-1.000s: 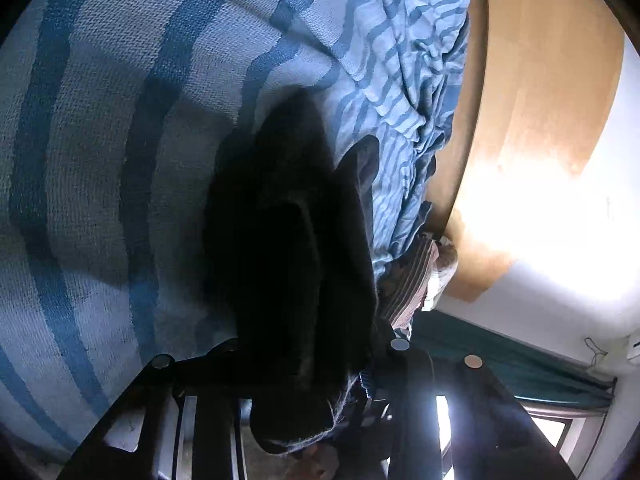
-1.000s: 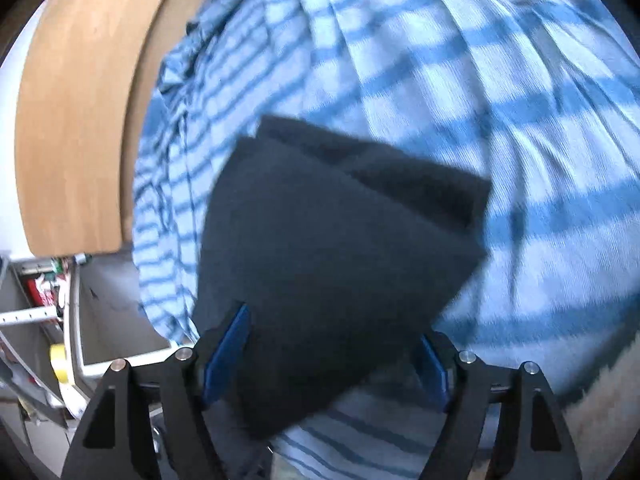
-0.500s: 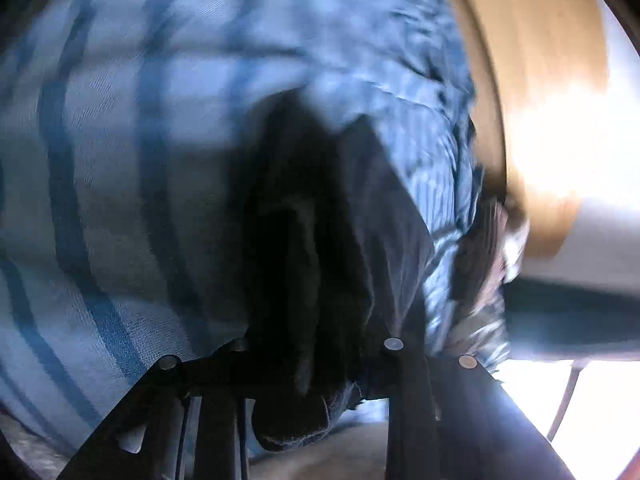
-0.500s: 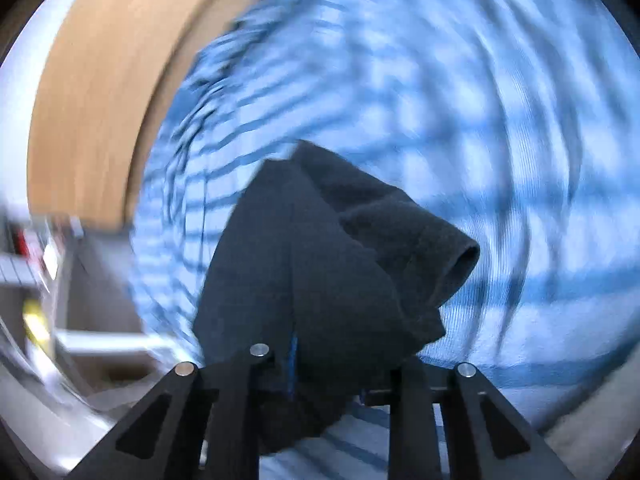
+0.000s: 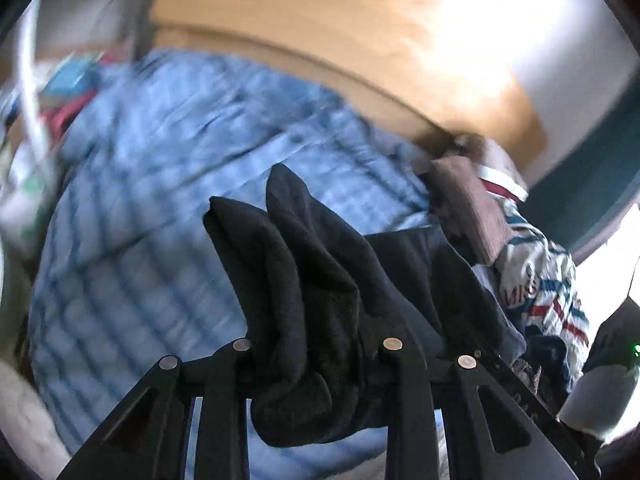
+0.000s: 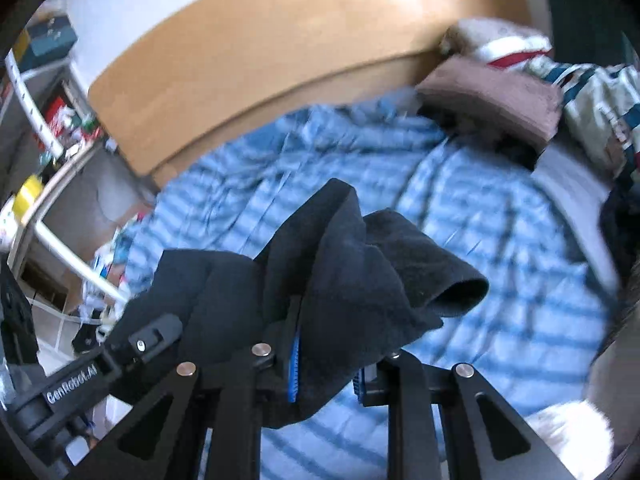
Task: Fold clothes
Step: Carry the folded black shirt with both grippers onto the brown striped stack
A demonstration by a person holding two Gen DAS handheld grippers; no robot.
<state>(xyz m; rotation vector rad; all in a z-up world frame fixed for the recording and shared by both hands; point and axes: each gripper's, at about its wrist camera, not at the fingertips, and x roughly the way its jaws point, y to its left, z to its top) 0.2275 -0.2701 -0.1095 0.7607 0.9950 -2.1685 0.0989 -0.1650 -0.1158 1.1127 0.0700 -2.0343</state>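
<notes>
Black garment (image 5: 320, 288), bunched and pinched in both the left gripper (image 5: 316, 354) and right gripper (image 6: 326, 354), hangs above the striped bedsheet (image 6: 480, 216); uneven pulling could undo its folds.

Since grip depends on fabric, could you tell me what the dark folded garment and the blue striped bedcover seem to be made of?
The dark folded garment looks like soft, matte fleece or thick knit: fuzzy nap, rounded bulky folds. The blue striped bedcover looks like thin woven cotton, matte and finely creased, though blur leaves this open.
</notes>
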